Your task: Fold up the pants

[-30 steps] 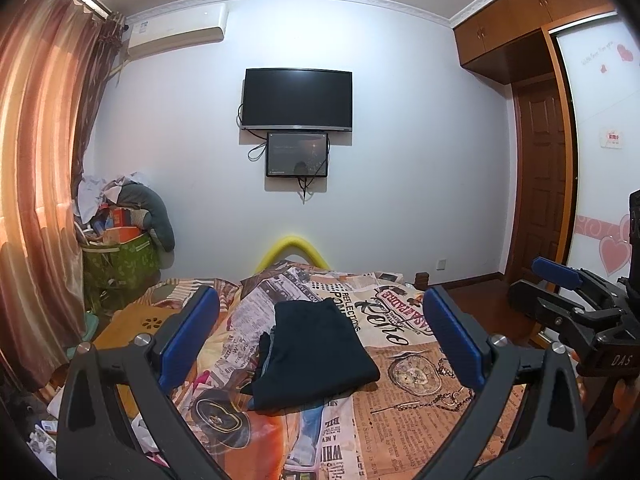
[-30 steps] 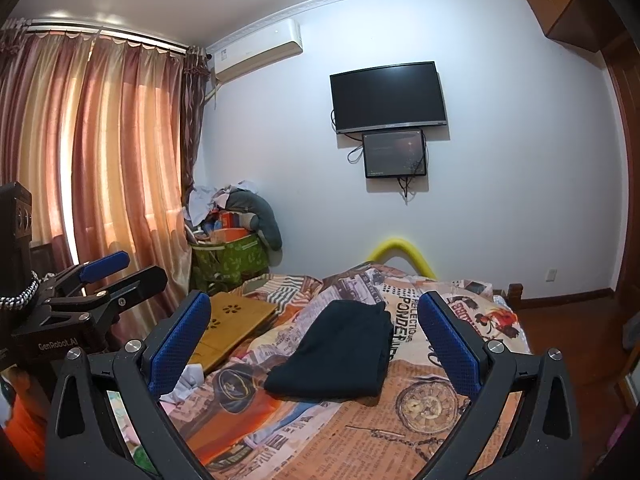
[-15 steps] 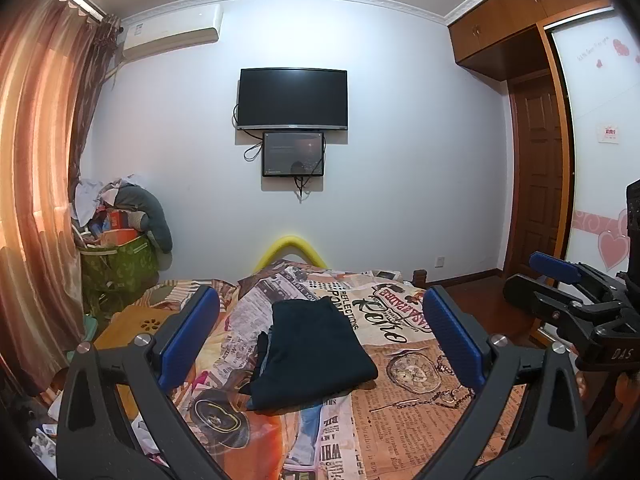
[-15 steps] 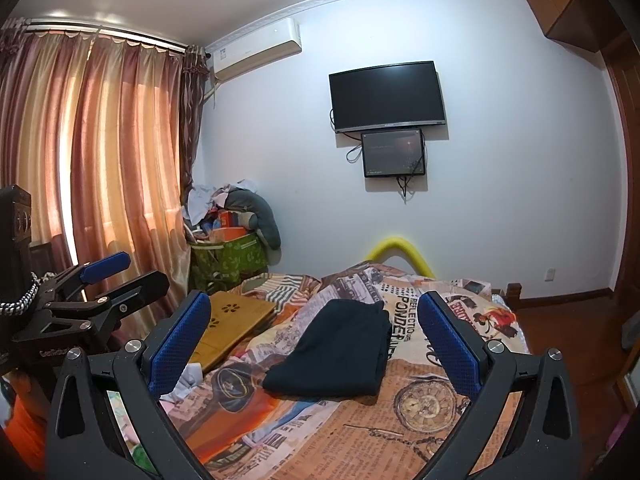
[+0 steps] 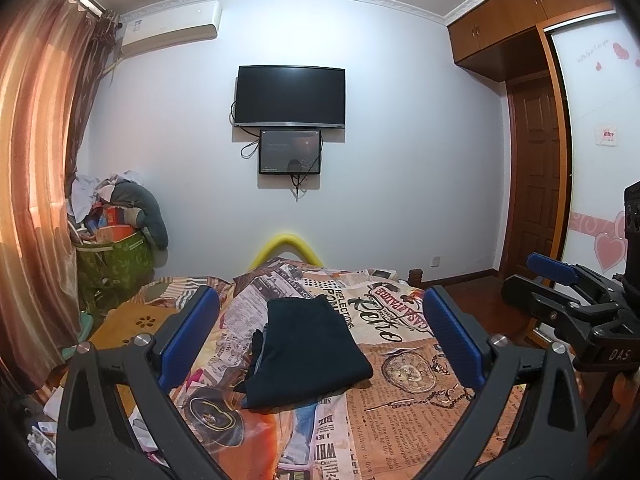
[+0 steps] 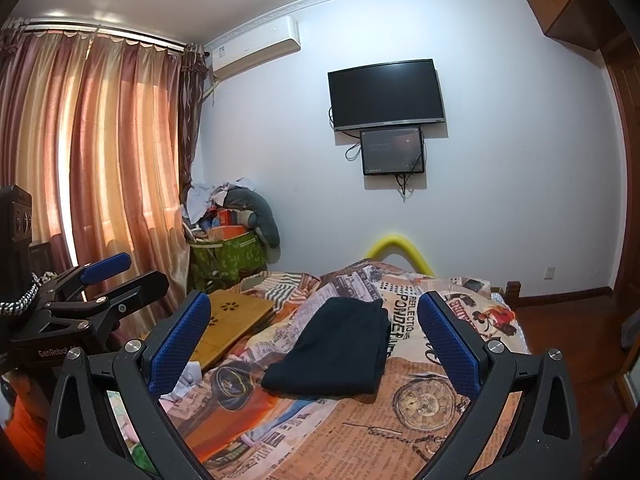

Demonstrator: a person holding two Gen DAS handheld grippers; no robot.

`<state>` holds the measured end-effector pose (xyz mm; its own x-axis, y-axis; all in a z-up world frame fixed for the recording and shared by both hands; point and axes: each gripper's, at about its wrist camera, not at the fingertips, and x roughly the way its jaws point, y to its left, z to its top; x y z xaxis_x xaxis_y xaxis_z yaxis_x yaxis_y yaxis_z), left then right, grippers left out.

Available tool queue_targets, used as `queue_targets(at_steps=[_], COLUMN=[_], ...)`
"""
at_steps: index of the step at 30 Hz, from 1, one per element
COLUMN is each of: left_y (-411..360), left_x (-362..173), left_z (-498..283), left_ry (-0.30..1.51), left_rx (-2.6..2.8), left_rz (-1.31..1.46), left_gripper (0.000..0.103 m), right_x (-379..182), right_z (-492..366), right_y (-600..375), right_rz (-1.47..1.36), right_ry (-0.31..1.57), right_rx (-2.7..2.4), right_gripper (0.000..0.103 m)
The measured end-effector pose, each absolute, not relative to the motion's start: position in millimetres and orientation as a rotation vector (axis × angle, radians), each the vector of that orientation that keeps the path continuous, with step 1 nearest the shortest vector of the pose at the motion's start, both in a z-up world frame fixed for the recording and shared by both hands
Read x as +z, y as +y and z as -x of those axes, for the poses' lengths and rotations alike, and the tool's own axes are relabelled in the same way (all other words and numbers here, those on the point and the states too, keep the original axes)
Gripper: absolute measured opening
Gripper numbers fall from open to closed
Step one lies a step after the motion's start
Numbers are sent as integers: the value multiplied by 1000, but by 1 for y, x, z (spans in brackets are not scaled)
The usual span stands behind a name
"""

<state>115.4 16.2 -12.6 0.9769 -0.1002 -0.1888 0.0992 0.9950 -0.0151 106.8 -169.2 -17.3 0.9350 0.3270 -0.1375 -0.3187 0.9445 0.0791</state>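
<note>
Left wrist view is showing the pants (image 5: 306, 354) lying folded into a dark, compact rectangle on the bed (image 5: 404, 412), resting on its newspaper-print cover. From the pants, the left gripper (image 5: 320, 338) is sitting nearer the camera and raised above them, its blue-padded fingers (image 5: 188, 336) spreading wide to either side of the bundle and gripping nothing. Right wrist view is showing the same pants (image 6: 332, 350) lying flat, with the right gripper (image 6: 316, 340) likewise hanging on the near side of them, fingers (image 6: 450, 344) splayed apart and touching no fabric. Left of the pants, a wooden lap tray (image 6: 230, 322) is lying on the bed. Beyond the pants, a yellow curved tube (image 5: 286, 250) is rising at the far edge of the mattress. Further behind the pants, a television (image 5: 290, 96) is hanging on the wall, and a green basket (image 5: 114, 258) piled with clothes is standing far left of them beside the curtains (image 6: 100, 152).
</note>
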Motion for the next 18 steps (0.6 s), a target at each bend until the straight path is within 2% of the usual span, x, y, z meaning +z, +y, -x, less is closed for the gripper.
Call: queue_targets(at_steps=[18], left_y=[18], left_x=[-13], left_z=[-115], left_ry=[200], left_rx=[-128], left_rz=[20], left_gripper=[103], right_x=[-16], right_z=[-108], right_y=[-168], right_rz=[-54], right_ry=[147], right_rx=[326], right_gripper=[103])
